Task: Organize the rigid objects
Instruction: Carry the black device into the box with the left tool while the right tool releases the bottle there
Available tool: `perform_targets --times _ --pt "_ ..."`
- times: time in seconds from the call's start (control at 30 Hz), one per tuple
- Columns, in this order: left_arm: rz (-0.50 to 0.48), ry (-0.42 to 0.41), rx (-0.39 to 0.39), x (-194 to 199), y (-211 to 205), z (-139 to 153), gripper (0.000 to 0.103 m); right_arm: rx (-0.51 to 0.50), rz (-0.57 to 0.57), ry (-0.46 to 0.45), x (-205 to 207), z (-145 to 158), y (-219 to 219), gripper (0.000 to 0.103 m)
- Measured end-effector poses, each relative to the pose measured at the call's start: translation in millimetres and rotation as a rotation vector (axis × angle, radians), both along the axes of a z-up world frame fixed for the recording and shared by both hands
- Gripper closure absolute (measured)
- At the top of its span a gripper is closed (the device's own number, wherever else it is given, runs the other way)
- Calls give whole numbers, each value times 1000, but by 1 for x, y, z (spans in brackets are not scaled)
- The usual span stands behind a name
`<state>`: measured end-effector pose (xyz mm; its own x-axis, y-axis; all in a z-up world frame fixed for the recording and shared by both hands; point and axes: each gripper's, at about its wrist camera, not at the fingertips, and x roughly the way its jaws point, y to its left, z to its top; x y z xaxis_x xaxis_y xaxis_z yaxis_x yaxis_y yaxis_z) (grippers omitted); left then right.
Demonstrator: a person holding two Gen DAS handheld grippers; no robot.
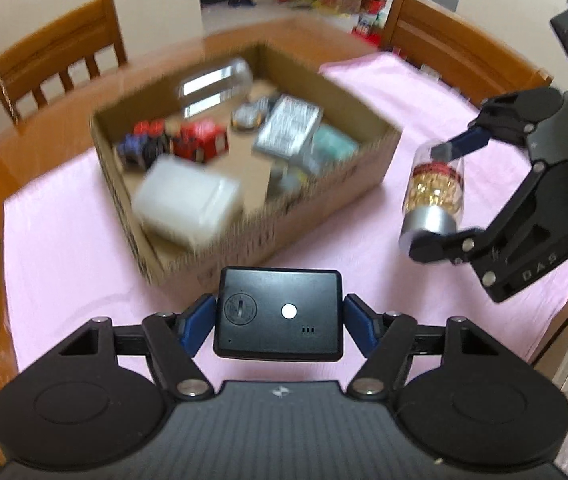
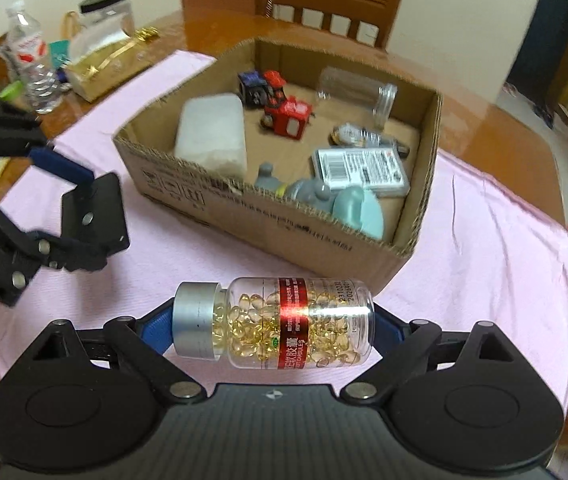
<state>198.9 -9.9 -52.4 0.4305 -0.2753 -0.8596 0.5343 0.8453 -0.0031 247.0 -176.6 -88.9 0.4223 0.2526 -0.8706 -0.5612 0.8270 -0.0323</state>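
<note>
Here the left gripper point(image 1: 278, 322) has its blue-padded fingers point(image 1: 197, 323) pressed against the two short sides of a flat black device point(image 1: 278, 314), which sits crosswise between them, its face with a round coin-slot cover and a white dot turned toward the camera. The device hangs clear of the pink cloth point(image 1: 84, 248) that covers the counter point(image 1: 44, 128), just on the near side of the cardboard box point(image 1: 244, 236).

The right gripper point(image 2: 274, 326) holds a clear capsule bottle point(image 2: 284, 322) lengthwise: one finger point(image 2: 158, 330) bears on the silver cap at the left end, the other on the bottle's base at the right, so the fingers stand wide apart with the whole bottle filling the gap. The bottle lies level across the fingers, its red label band near the middle and yellow capsules visible inside. In the left wrist view the same bottle point(image 1: 435, 196) shows at the right, cap end lower, off the cloth and beside the box's right wall.

The box is open on top and rests on the cloth. Inside it lie a white block point(image 2: 212, 136) at the left, small red and blue toy vehicles point(image 2: 280, 104) toward the back, an empty clear jar point(image 2: 357, 92) on its side, a flat packet with a barcode point(image 2: 359, 168), grey bottles point(image 2: 307, 188) and a pale green item point(image 2: 359, 212) at the near right corner.

On the bare wood beyond the cloth stand a water bottle point(image 2: 34, 64), a gold box point(image 2: 104, 60) and a black-lidded jar point(image 2: 108, 12). Wooden chairs point(image 1: 56, 56) stand at the far side.
</note>
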Motion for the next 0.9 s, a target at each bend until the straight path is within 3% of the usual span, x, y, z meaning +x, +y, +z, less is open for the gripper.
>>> perform_targets --times 0.13,0.27,0.5,0.67,0.7,0.77,0.9 --pt "6 -73 -29 18 -10 22 34 5 20 -39 7 23 -9 6" --pt "11 -133 -31 51 -27 26 34 12 16 -85 20 38 -14 6" --pt "59 -106 -17 108 -46 -11 34 24 -8 -124 42 47 -19 6" --pt "102 -79 4 122 -46 -31 33 23 -27 -120 54 45 -23 6" --pt "123 -82 0 121 -44 -31 32 21 -28 -121 56 45 -23 6" --pt "144 -112 -14 116 -38 -25 14 17 -27 -124 61 44 -22 6" --pt "178 -236 -10 94 -25 -3 4 15 -18 -127 73 43 -18 6"
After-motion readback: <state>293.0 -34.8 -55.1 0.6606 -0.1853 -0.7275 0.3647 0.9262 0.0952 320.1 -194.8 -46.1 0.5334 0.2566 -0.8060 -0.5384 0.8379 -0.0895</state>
